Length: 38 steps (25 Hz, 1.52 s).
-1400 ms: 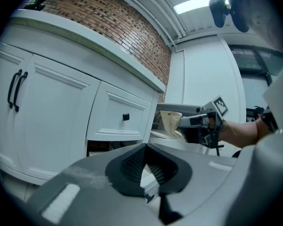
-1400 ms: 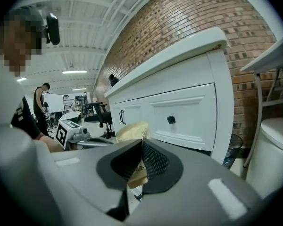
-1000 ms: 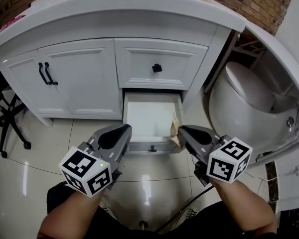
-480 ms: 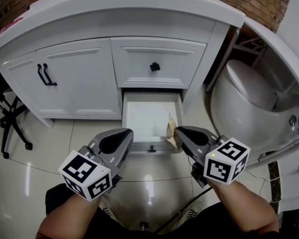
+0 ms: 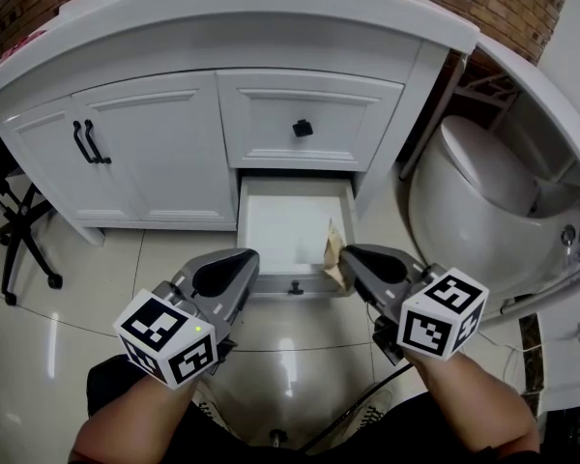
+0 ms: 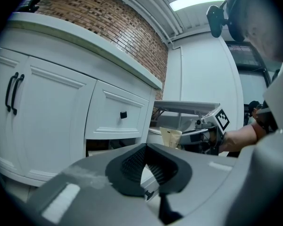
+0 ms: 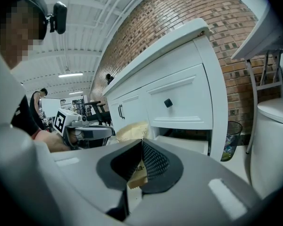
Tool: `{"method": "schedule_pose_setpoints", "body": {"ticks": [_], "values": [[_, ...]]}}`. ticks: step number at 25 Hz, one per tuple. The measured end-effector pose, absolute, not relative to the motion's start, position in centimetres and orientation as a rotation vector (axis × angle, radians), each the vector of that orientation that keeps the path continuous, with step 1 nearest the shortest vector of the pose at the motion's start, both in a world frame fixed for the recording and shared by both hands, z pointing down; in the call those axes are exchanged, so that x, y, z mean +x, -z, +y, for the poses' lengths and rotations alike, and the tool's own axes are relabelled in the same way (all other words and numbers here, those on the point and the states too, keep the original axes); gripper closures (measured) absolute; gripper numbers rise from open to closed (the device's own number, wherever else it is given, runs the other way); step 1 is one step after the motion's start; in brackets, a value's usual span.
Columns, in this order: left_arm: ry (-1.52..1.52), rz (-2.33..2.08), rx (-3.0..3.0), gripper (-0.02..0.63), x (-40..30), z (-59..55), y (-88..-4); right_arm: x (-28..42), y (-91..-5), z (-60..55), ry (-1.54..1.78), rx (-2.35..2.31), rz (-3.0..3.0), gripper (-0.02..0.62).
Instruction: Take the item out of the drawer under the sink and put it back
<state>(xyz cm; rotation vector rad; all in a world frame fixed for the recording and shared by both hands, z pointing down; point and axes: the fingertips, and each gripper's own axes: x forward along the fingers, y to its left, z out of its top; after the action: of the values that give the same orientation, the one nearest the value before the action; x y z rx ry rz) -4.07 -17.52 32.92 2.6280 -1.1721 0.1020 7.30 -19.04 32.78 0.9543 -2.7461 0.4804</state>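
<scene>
At the front right corner of the open white bottom drawer [image 5: 288, 222], my right gripper [image 5: 346, 255] is clamped on the small tan paper pouch [image 5: 333, 249]. Its jaws pinch the pouch's lower edge, so the pouch stands upright above them, long axis roughly vertical. My left gripper [image 5: 240, 259] hangs by the drawer's front left corner, jaws pressed together on nothing. The drawer looks bare inside, so I judge the pouch is out and only the putting back remains. That move turns on one relation: the drawer's floor lies ahead of the pouch, to its left and lower. The right gripper, already holding the pouch, would have to carry it inward past the drawer's right wall and down before letting go.
</scene>
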Motion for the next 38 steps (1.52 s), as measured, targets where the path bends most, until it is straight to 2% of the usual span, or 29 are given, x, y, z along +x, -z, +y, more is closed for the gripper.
{"method": "schedule_pose_setpoints", "body": {"ticks": [38], "values": [[-0.069,-1.188,2.667,0.6,-3.8,-14.7,-30.5,8.3,-31.1,-16.9,-0.433,0.995,-2.75,0.586]]}}
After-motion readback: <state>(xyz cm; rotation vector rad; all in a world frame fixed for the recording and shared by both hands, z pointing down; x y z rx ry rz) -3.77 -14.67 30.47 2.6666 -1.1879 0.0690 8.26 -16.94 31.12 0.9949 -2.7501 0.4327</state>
